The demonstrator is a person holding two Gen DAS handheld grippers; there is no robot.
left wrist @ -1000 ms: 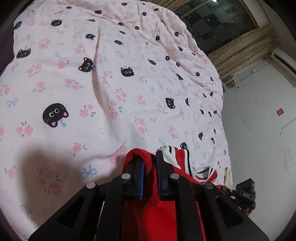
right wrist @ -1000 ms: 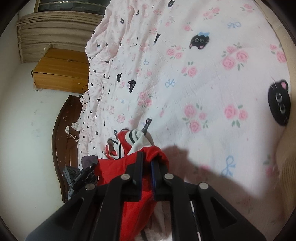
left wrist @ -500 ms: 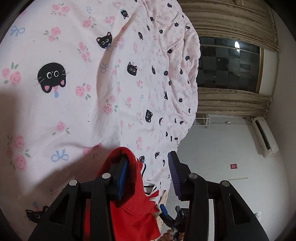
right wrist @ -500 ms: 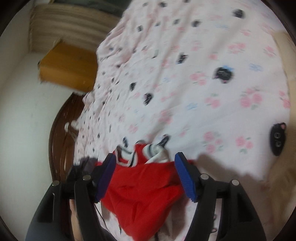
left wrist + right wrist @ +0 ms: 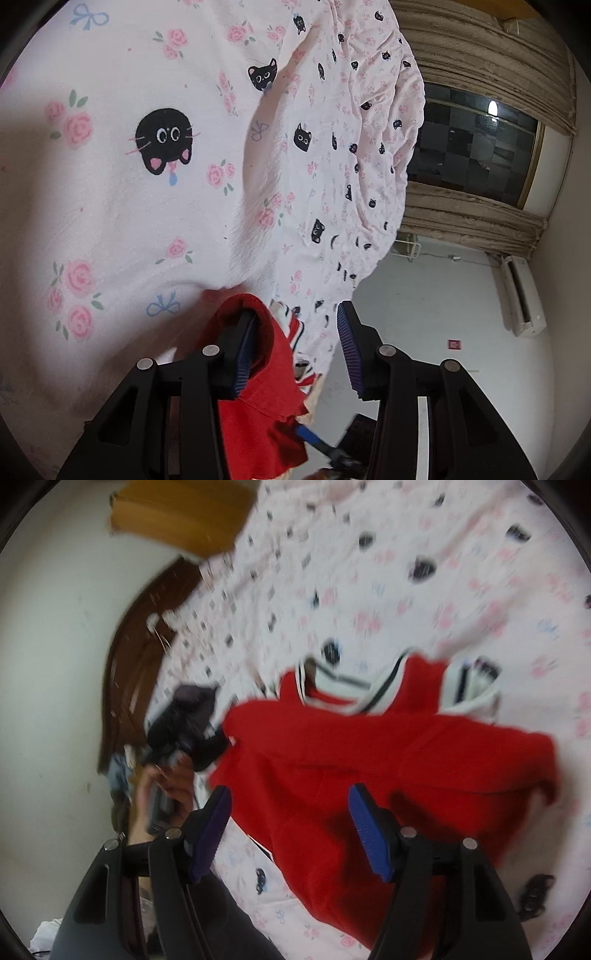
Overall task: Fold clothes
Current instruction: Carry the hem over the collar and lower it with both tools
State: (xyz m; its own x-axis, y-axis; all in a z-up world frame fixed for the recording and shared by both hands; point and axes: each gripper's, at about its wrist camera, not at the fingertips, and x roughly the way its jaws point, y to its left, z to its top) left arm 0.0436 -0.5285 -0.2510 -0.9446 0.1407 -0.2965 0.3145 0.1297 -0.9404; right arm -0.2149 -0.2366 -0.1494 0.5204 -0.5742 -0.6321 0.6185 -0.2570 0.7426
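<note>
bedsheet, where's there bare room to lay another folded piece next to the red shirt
Free: the wide pink cat-print bedsheet beyond the red shirt, out to the long crease and on toward the window-side edge. In the right wrist view, bare sheet also lies past the striped collar toward the wooden headboard. Crowded: the near edge, where the shirt and both open grippers sit.

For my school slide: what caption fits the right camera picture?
Open right gripper above a red garment spread on a floral bedsheet.
</note>
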